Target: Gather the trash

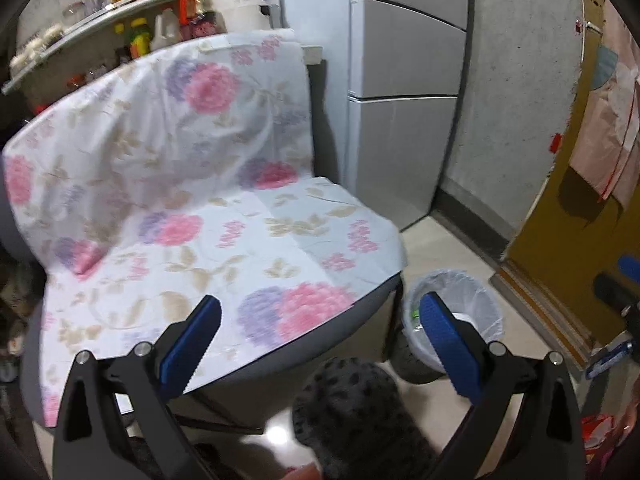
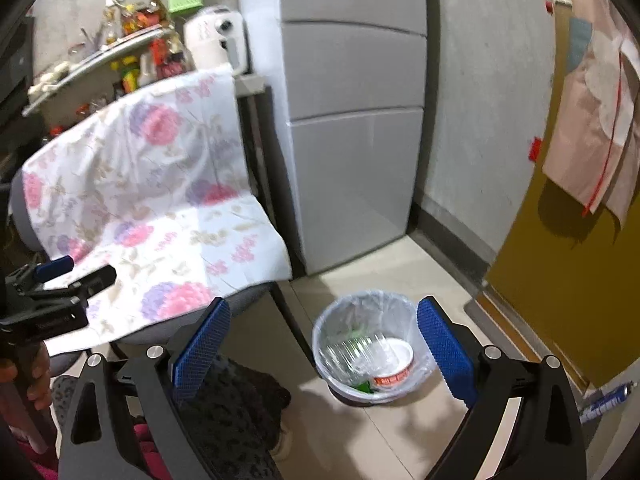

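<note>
While both claws hold nothing, the left gripper and right gripper have jaws apart. Bin upright on floor, mouth up, near chair's front corner; 1 bowl lies tilted inside.

A pale tiled floor carries a bin lined with a clear bag, which holds a paper bowl. Beside the bin stands a chair draped in a flowered cloth. A blue tube lies near the door.
</note>
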Motion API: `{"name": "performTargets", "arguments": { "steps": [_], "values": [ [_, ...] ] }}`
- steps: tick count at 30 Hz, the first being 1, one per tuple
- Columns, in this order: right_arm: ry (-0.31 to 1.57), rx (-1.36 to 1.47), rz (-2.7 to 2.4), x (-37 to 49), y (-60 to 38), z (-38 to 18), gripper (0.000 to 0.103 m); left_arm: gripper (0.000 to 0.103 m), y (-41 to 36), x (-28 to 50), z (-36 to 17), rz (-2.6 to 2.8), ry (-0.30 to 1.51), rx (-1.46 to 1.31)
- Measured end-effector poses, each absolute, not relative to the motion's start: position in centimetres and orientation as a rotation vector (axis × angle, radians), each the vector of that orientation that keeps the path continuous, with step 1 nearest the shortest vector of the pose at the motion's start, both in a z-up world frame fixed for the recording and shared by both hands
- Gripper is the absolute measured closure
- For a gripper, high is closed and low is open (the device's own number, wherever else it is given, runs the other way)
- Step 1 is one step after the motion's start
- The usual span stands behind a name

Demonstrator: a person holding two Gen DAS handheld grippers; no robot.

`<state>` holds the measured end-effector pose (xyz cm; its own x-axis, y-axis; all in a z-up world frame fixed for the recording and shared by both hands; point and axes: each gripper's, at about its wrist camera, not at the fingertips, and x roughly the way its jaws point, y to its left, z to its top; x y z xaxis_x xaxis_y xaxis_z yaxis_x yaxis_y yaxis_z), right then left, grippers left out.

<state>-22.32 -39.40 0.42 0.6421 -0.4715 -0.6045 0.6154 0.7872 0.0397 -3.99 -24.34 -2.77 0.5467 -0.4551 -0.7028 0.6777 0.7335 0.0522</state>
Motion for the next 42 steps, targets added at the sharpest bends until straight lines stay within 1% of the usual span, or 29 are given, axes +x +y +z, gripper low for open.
{"name": "performTargets", "arguments": {
  "steps": [7, 13, 42],
  "values": [
    [0.637, 0.234, -0.595, -21.6, -38.6, 0.5, 0.009, 0.006, -21.4, -4.9, -2.3, -0.628, 0.747, 0.375],
    [0.646, 0.223, -0.591, -21.2, -38.3, 0.4, 0.009, 0.006, -20.3, -4.6, -2.5, -0.593, 0.768, 0.374],
    [0.648, 0.221, -0.602, -21.0, -38.3, 0.2, 0.009, 0.006, -19.8, -4.6, -1.9, -0.582, 0.755, 0.352]
  ]
}}
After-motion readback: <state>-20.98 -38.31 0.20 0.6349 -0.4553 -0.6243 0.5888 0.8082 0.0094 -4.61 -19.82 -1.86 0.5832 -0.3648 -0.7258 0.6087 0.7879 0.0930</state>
